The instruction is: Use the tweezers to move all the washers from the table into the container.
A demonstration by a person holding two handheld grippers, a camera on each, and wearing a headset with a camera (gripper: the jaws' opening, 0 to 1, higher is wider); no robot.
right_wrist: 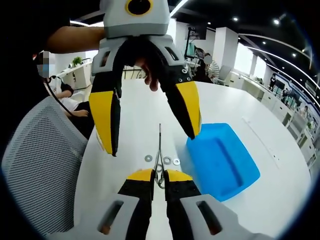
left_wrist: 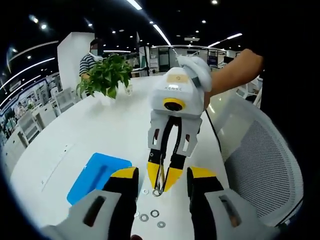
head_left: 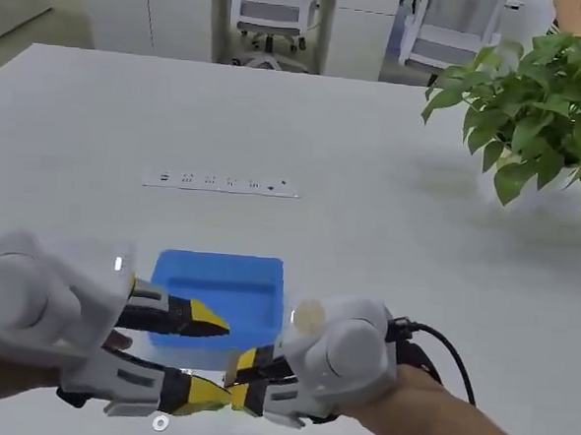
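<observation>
The blue container [head_left: 222,290] sits on the white table [head_left: 371,183] just beyond both grippers. My right gripper [right_wrist: 160,176] is shut on thin metal tweezers [right_wrist: 159,145], whose tips point out over the table near three small washers [right_wrist: 167,160]. My left gripper [left_wrist: 163,175] is open with nothing between its yellow-tipped jaws, and it faces the right gripper [left_wrist: 161,186] closely. Several washers [left_wrist: 155,213] lie on the table below the left jaws. In the head view the left gripper [head_left: 218,359] and right gripper [head_left: 239,377] meet tip to tip, with one washer [head_left: 161,423] at the near edge.
A potted green plant [head_left: 534,104] stands at the far right of the table. A flat white strip [head_left: 221,182] lies behind the container. Office chairs [head_left: 268,14] stand past the far edge, and a grey mesh chair [left_wrist: 265,165] is beside the near edge.
</observation>
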